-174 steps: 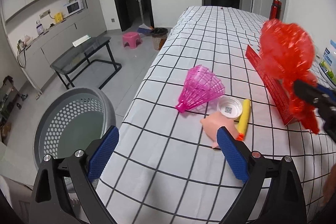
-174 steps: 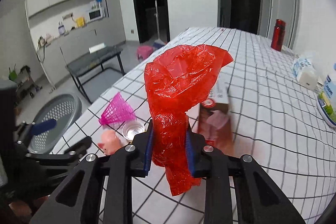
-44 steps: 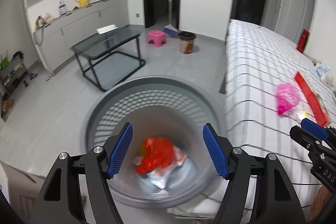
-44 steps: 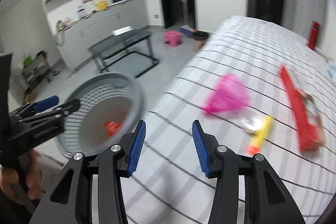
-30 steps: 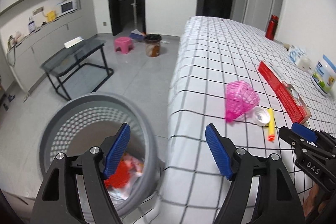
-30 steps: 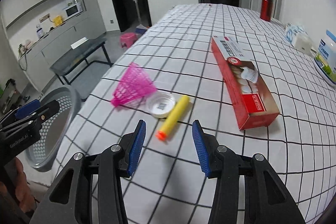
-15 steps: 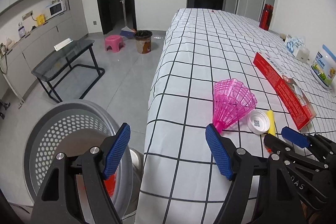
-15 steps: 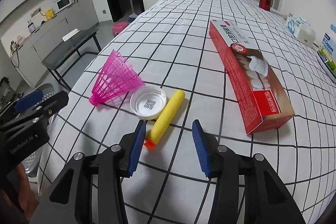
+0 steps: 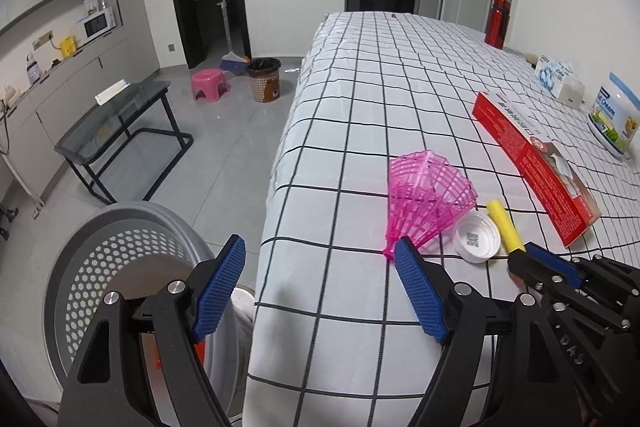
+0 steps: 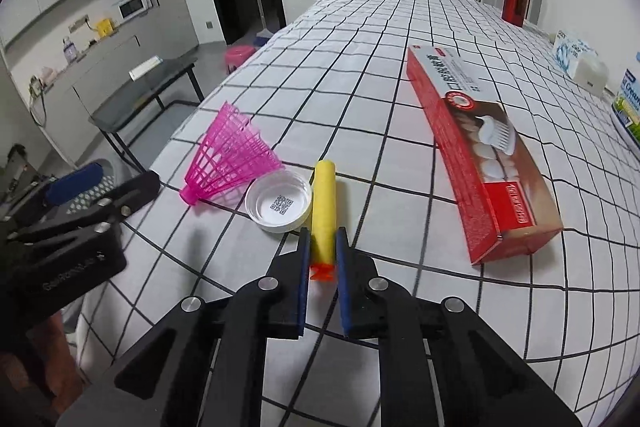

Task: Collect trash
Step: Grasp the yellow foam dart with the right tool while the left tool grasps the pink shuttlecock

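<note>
Yellow foam dart half-hidden between right tongs

Left claw: jaws spread wide, holding nothing.
Right claw: jaws nearly together, pads pressing a yellow stick.

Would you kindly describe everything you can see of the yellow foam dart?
The dart is a yellow cylinder, foam by its look, with an orange tip at the near end. It lies flat on the checked cloth, pointing toward the right gripper, whose blue pads sit closed against its sides just above the tip. Its left side rests against the white cap. The far end is cut flat. It looks intact and has not been lifted.
</note>
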A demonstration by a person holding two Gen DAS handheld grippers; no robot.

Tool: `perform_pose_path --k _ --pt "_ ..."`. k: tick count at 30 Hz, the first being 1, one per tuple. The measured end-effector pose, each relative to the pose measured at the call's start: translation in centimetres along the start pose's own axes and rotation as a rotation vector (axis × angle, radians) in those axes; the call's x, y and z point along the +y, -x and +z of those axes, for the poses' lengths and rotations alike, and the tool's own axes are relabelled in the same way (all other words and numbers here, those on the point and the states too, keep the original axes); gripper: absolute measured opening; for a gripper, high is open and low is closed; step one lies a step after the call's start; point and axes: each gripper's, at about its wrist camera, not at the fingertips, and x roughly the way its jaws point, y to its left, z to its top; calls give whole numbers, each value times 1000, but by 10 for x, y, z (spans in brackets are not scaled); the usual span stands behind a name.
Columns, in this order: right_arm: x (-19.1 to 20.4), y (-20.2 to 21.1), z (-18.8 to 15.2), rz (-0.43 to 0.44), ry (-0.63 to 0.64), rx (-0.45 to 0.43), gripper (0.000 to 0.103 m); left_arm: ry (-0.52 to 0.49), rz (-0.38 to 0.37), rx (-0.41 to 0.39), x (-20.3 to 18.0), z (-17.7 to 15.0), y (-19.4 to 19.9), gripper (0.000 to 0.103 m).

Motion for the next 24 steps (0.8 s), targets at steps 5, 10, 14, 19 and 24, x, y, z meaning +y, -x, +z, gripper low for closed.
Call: perform_pose_path --k 5,10,14,19,24 --pt "-17 14 -2 44 -36 -33 12 -21 -21 15 -10 5 -7 77" --pt "-35 20 -3 79 -85 -49 12 -38 -66 45 -24 12 -18 77" --pt "-40 22 -4 95 -98 -56 12 -60 -80 43 -34 14 -23 77" --pt "-40 21 -6 117 -101 -56 12 -66 -92 62 -40 15 -34 77" --pt "-40 19 -6 129 -100 -51 12 -29 -130 70 -35 18 -40 58"
